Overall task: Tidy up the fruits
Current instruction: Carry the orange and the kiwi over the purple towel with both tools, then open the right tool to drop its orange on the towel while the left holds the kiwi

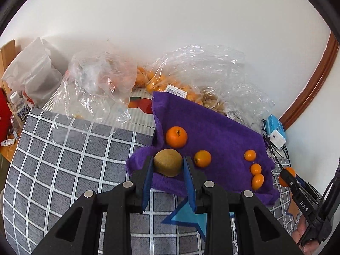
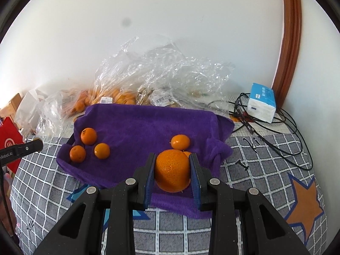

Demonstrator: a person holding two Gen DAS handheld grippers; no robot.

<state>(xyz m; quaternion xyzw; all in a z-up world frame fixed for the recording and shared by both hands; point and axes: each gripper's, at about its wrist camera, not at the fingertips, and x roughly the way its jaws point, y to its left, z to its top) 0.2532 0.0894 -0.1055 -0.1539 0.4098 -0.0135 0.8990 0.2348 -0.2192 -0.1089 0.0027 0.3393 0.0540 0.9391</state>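
Observation:
My left gripper (image 1: 168, 165) is shut on a brown kiwi (image 1: 168, 162), held over the near edge of a purple towel (image 1: 212, 123). On the towel lie a mandarin (image 1: 176, 137), a smaller one (image 1: 202, 158) and three little kumquats (image 1: 250, 155) in a row at the right. My right gripper (image 2: 172, 170) is shut on a large orange (image 2: 172, 170) above the towel (image 2: 138, 123). Three small mandarins (image 2: 88, 136) sit at the towel's left and one mandarin (image 2: 180, 142) just beyond the orange. The right gripper (image 1: 287, 177) also shows at the left view's right edge.
Crumpled clear plastic bags (image 2: 148, 78) holding more oranges lie behind the towel against the white wall. A tissue pack (image 2: 261, 102) and black cables (image 2: 276, 127) sit at the right. A grey checked cover (image 1: 74, 148) spreads under everything; a bottle (image 1: 18, 108) stands far left.

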